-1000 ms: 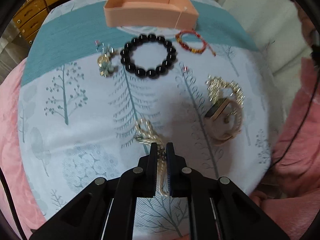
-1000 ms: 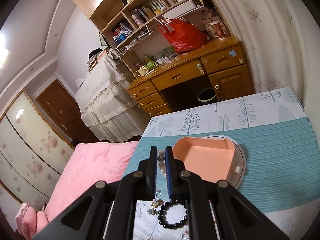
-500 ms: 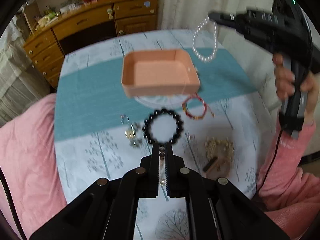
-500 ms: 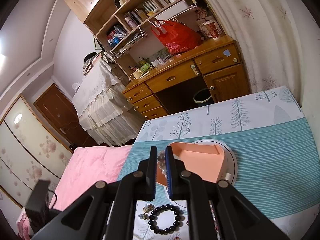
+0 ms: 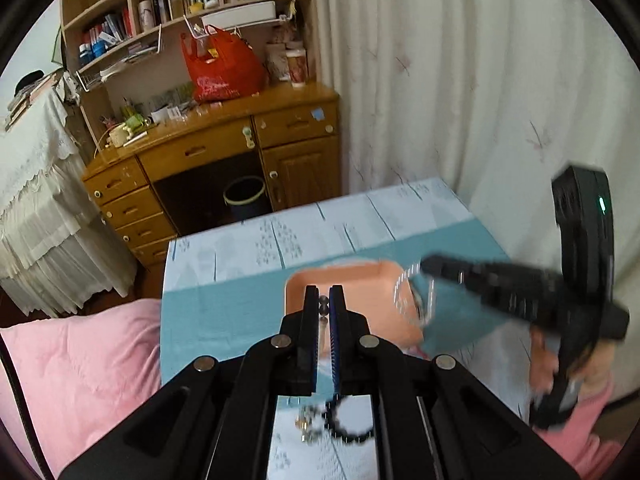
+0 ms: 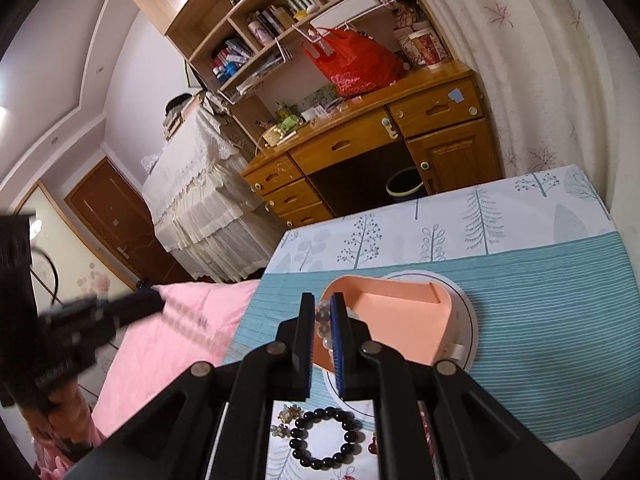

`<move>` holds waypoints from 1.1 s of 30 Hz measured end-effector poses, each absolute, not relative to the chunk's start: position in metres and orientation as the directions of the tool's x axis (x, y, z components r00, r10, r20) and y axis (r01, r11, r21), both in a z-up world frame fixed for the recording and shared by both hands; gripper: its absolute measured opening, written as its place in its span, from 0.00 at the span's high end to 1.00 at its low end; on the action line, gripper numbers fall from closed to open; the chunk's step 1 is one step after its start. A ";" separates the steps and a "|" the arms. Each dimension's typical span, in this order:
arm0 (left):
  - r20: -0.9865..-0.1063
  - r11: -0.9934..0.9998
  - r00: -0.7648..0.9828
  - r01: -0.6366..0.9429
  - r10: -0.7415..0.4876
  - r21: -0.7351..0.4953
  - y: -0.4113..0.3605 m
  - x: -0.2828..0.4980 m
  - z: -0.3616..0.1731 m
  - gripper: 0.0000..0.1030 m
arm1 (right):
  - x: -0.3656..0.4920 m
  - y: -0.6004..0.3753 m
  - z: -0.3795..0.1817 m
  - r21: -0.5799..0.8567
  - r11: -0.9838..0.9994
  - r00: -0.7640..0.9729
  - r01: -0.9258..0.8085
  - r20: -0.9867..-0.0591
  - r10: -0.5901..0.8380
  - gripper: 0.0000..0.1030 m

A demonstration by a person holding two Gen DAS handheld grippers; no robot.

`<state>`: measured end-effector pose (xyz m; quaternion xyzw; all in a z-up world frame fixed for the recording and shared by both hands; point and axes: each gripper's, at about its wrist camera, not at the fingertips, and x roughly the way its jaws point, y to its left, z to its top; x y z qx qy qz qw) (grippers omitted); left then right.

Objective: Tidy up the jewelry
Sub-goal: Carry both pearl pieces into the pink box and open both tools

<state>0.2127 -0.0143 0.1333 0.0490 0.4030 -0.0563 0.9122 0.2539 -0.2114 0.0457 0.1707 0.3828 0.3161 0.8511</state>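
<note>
My left gripper (image 5: 324,300) is shut on a pale bead chain (image 5: 323,322) and holds it up in front of the peach tray (image 5: 376,280). My right gripper (image 6: 324,312) is shut on a clear bead bracelet (image 6: 325,330) beside the peach tray (image 6: 400,316). In the left wrist view the right gripper (image 5: 428,266) holds that bracelet (image 5: 412,296) at the tray's right edge. The left gripper (image 6: 160,305) shows blurred at left with its chain (image 6: 192,326) hanging. A black bead bracelet (image 6: 326,436) lies on the cloth below; it also shows in the left wrist view (image 5: 350,420).
A small charm piece (image 6: 286,420) lies left of the black bracelet. The tray rests on a white round base (image 6: 466,312) on the teal striped cloth (image 6: 540,300). A pink quilt (image 5: 80,360) lies at left. A wooden desk (image 5: 216,160) stands behind.
My left gripper has lifted its bead chain off the cloth and tilted up toward the room. My right gripper has carried its bracelet down toward the tray.
</note>
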 end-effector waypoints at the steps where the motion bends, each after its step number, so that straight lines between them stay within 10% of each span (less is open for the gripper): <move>1: -0.739 0.990 0.671 0.136 -0.061 0.042 -0.015 0.220 0.131 0.97 | 0.255 -0.208 0.044 0.531 0.742 0.500 -0.409 -0.550 0.669 0.92; 13: -0.794 0.989 0.597 0.145 -0.117 -0.037 -0.023 0.273 0.078 0.95 | 0.274 -0.191 0.012 0.553 0.740 0.419 -0.383 -0.610 0.673 0.89; 16: -0.840 0.992 0.536 0.126 -0.085 -0.020 -0.026 0.280 0.056 0.71 | 0.279 -0.190 0.004 0.548 0.757 0.397 -0.356 -0.645 0.654 0.53; 22: -0.877 0.997 0.477 0.077 -0.052 -0.017 -0.017 0.276 0.029 0.38 | 0.277 -0.193 0.004 0.515 0.786 0.422 -0.343 -0.663 0.618 0.52; 33: -0.867 0.999 0.497 0.003 -0.043 -0.048 0.007 0.217 0.023 0.12 | 0.252 -0.202 0.035 0.507 0.801 0.493 -0.319 -0.632 0.597 0.41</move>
